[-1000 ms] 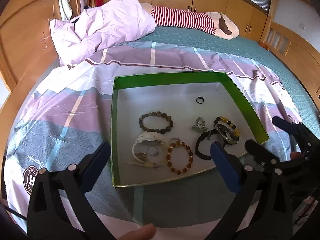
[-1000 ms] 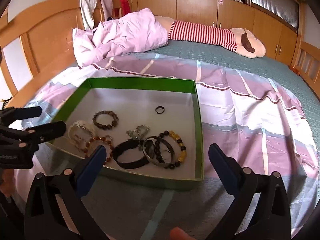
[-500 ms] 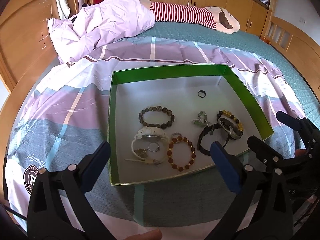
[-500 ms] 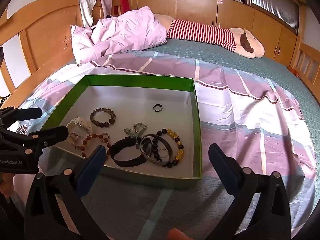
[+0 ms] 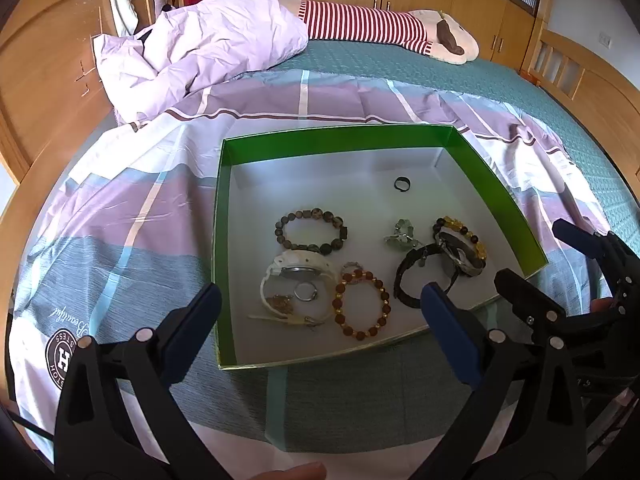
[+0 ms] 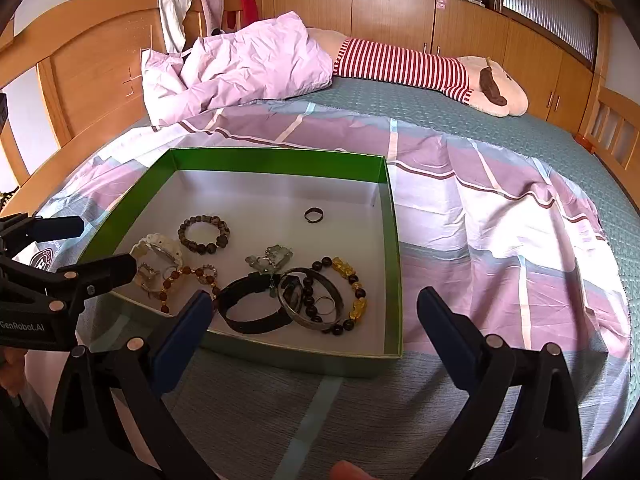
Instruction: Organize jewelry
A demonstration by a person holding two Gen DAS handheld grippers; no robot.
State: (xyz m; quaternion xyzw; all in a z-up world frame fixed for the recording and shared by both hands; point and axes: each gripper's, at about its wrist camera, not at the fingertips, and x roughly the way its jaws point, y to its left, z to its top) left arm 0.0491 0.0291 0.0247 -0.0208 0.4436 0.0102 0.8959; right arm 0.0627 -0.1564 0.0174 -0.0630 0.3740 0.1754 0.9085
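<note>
A green box (image 5: 496, 184) (image 6: 394, 264) with a white floor lies on the bed. In it are a dark bead bracelet (image 5: 310, 232) (image 6: 204, 232), an amber bead bracelet (image 5: 362, 306), a white watch (image 5: 298, 276) (image 6: 158, 250), a black band (image 5: 420, 280) (image 6: 254, 314), a metal bangle over a black and yellow bead bracelet (image 6: 312, 300), a small charm (image 5: 400, 236) and a dark ring (image 5: 401, 183) (image 6: 313, 214). My left gripper (image 5: 318, 314) is open and empty over the box's near edge. My right gripper (image 6: 312, 320) is open and empty at the box's near right corner.
A plaid purple and grey sheet (image 5: 120, 216) covers the bed. A crumpled pink duvet (image 5: 208, 48) and a striped plush toy (image 5: 400, 32) lie at the far side. Wooden bed frame and cabinets surround the bed. Each gripper shows in the other's view (image 5: 580, 272) (image 6: 52, 280).
Both grippers have drawn back and risen slightly, so the box sits a little farther off in both views. The jewelry has not moved. Both grippers stay open.
</note>
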